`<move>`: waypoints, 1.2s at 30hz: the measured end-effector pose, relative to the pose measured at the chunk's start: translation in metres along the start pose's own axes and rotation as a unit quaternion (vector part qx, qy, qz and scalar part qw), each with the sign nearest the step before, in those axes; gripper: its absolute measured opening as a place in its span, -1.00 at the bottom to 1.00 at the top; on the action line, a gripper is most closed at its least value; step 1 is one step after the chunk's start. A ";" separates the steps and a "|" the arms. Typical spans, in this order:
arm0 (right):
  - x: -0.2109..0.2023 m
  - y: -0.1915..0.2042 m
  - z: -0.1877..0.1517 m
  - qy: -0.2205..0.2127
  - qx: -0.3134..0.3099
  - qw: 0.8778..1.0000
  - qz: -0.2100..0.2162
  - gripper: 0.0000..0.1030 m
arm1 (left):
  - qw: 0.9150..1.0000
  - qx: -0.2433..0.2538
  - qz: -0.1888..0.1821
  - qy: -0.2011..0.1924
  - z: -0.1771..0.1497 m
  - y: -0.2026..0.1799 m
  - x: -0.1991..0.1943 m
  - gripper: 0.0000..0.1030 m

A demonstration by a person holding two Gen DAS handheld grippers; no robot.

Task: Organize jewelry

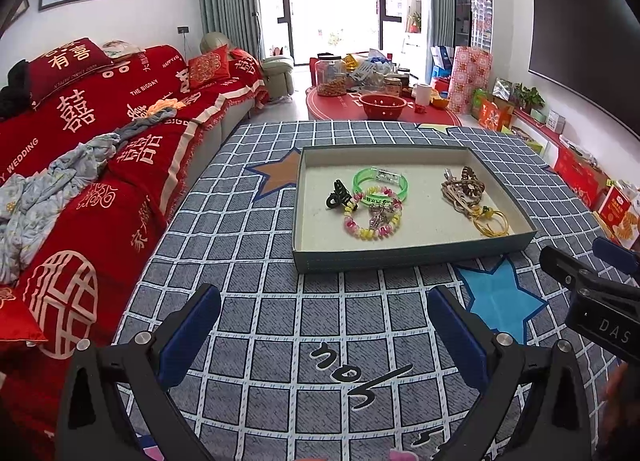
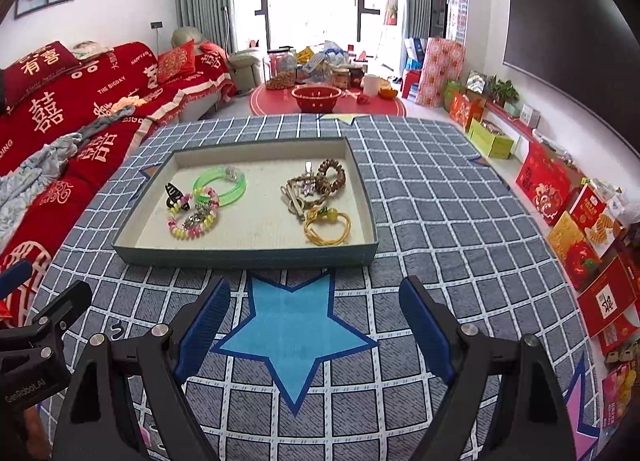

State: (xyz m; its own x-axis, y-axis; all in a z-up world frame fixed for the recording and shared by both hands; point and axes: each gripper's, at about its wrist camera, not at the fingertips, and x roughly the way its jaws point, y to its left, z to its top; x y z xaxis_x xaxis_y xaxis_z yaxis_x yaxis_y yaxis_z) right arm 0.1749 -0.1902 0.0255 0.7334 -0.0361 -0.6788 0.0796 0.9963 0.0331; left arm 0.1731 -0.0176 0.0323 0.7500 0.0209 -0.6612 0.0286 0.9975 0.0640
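Both our claws hang released, left claw (image 1: 324, 325) and right claw (image 2: 316, 317), empty above the checked blanket (image 2: 420, 221); the jewelry (image 2: 192, 209) sits in the tray (image 2: 244, 255) just beyond.

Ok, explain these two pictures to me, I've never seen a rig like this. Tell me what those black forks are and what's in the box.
No robot here: a person holds a two-finger tool in each hand, with a camera on each looking along its fingers. One picture is from the left hand-held gripper, the other from the right hand-held gripper. Both stand open and hold nothing. On the checked blanket sits a shallow box holding a green bangle, a beaded bracelet, a black hair clip, brown cords and a yellow cord.
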 end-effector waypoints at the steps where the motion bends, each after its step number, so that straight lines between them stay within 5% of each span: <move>1: -0.002 0.001 0.000 -0.005 -0.001 1.000 -0.002 0.72 | 1.000 0.000 0.001 -0.003 0.000 0.000 -0.001 1.00; 23: -0.023 0.003 0.004 -0.070 -0.009 0.997 -0.026 0.72 | 0.999 -0.003 0.003 -0.054 0.004 -0.002 -0.009 1.00; 36: -0.023 0.005 0.005 -0.070 -0.010 0.997 -0.019 0.72 | 0.998 -0.010 0.006 -0.056 0.004 0.001 -0.010 1.00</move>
State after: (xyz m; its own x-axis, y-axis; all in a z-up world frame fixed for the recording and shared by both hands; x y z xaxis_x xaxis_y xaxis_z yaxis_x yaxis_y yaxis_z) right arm 0.1623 -0.1848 0.0448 0.8169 -0.0832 -0.5708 0.0970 0.9953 -0.0063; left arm 0.1688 -0.0175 0.0420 0.8195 0.0264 -0.5725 0.0072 0.9984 0.0563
